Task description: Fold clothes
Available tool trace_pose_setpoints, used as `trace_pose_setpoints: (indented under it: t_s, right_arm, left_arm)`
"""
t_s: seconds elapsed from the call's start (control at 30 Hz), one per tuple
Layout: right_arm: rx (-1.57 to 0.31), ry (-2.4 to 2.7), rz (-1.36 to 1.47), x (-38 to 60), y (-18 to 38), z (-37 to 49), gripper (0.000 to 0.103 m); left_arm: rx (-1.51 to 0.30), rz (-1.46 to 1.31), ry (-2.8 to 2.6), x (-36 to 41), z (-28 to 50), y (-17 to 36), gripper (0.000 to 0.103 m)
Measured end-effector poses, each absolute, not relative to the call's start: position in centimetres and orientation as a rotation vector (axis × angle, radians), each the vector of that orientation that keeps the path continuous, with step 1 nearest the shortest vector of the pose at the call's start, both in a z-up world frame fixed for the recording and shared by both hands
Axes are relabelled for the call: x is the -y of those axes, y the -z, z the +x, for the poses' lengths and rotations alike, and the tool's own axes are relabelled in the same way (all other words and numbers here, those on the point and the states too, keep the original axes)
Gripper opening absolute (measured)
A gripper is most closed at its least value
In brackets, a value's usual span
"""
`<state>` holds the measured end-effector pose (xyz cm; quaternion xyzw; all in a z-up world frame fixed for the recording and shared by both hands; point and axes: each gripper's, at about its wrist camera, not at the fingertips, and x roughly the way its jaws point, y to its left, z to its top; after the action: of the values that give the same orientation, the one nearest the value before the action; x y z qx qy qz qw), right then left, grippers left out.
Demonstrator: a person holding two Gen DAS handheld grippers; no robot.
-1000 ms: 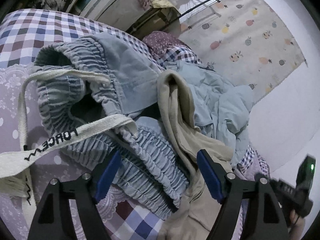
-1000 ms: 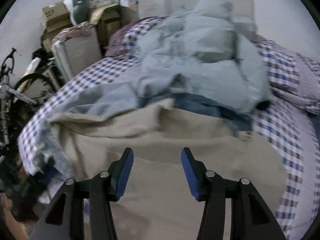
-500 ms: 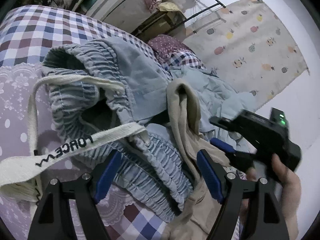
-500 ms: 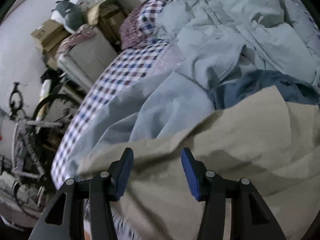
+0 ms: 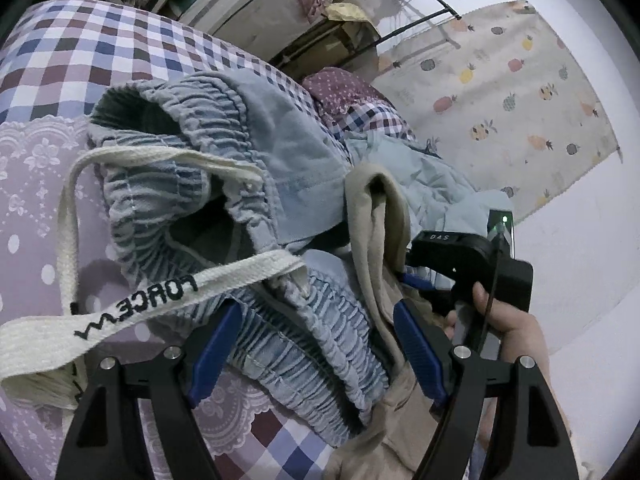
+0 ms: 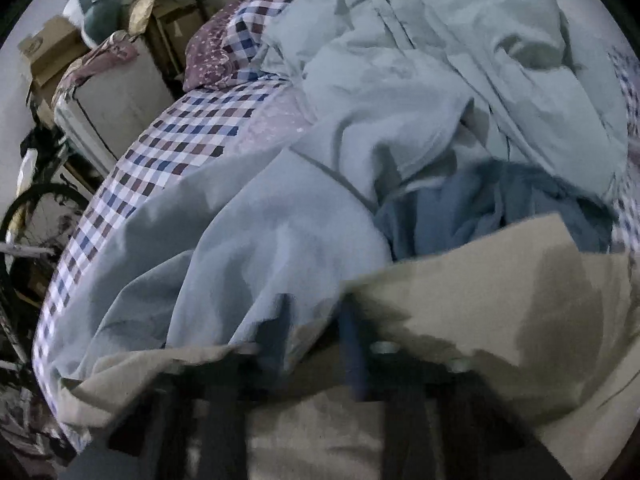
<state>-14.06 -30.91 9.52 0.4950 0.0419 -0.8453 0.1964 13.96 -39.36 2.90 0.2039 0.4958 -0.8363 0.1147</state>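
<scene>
Left gripper (image 5: 316, 350): fingers apart over blue trousers (image 5: 280, 184) | right gripper (image 6: 316, 344): blurred at beige garment (image 6: 500, 300)

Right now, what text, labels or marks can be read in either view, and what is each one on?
"FORCE" plus a zigzag mark, seen upside down: printed in black on the cream drawstring tape of the blue denim shorts.
"DAS", seen upside down and small, so uncertain: on the black body of the right gripper.
Right wrist view: cardboard box marking too blurred to read.

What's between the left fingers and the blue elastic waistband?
Nothing visible. The left gripper is open, with the blue elastic waistband already lying between its fingers. The cream drawstring crosses just above, and the beige garment crowds the right finger.
</scene>
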Motion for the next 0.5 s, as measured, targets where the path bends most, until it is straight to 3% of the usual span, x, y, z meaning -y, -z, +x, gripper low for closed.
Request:
trace_pose_setpoints:
  t_s: [0.2, 0.5]
  right_arm:
    - [-0.184, 2.389, 1.179, 31.7, -13.6, -12.3, 0.001]
    - [-0.163, 2.386, 0.855, 30.7, -24.1, -8.5, 0.001]
  left_arm:
    - [-1.464, 0.608, 2.444, 39.5, 14.1, -2.7, 0.082]
    - [-1.441, 0.613, 2.518, 38.1, 13.4, -3.6, 0.082]
